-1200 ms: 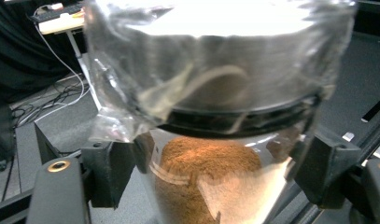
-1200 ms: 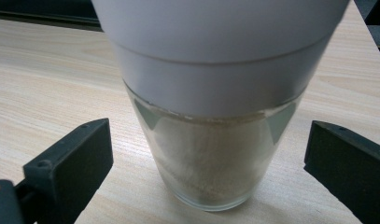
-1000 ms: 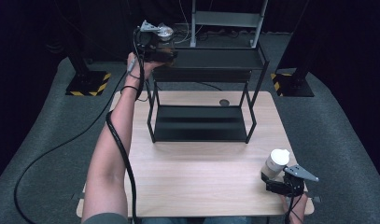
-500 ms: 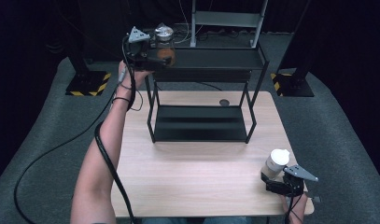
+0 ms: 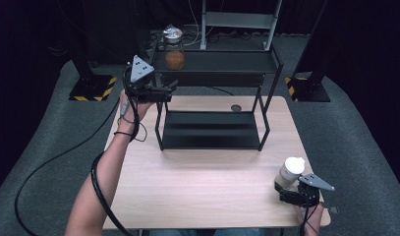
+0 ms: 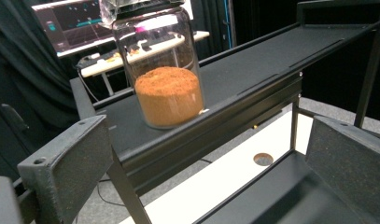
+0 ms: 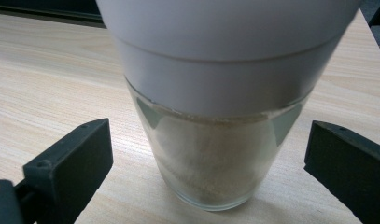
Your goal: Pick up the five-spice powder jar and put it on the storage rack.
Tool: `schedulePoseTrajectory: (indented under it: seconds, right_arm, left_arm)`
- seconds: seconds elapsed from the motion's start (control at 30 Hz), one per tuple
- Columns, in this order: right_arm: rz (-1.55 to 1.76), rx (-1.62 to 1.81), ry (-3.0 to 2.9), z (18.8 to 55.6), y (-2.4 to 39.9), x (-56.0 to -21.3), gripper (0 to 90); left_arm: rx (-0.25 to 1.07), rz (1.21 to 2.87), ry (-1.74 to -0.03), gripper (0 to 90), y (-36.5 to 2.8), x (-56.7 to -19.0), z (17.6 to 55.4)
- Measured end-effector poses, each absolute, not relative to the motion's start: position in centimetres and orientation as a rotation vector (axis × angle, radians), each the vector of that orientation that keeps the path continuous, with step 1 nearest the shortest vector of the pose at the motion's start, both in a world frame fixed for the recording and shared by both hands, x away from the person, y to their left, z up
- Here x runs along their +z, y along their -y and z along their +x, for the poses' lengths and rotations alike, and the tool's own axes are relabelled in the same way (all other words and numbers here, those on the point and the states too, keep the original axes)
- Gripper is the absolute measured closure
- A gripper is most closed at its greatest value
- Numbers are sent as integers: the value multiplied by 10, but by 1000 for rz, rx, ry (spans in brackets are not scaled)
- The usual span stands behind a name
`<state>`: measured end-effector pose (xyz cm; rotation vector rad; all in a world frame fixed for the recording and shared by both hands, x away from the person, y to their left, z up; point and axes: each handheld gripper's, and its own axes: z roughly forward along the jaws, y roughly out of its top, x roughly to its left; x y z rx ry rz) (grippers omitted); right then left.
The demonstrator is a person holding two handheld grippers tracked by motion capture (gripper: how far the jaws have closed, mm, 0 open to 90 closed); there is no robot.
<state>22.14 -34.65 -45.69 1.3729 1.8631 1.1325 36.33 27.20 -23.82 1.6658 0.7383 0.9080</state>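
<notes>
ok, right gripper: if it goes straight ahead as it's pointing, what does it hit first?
Most likely the white-lidded glass jar. It stands on the table directly between the right gripper's open jaws, with gaps on both sides. Nothing else lies in front.

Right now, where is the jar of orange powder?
In the high view the jar of orange powder stands upright at the left end of the black rack's top shelf, just beyond the open left claw.

A clear glass jar with a wide white lid [image 7: 211,154], holding pale powder, stands upright on the light wooden table [image 7: 43,88]. The right gripper [image 7: 206,168] has its two black jaws spread either side of the jar, both apart from the glass.
</notes>
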Motion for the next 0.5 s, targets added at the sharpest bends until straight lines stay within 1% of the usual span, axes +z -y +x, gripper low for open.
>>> schedulePoseTrajectory:
  seconds: [0.07,0.3,0.5]
  right_arm:
    - [1372,1132,-1863,221,346,-457,1]
    - [1371,1128,-1866,222,346,-457,1]
    - [1374,1133,-1863,222,347,-457,1]
  left_arm:
    - [937,1672,-732,2,-271,-243,355]
    - [949,1690,-729,3,-277,-265,335]
    - [927,1732,-750,3,-283,-290,323]
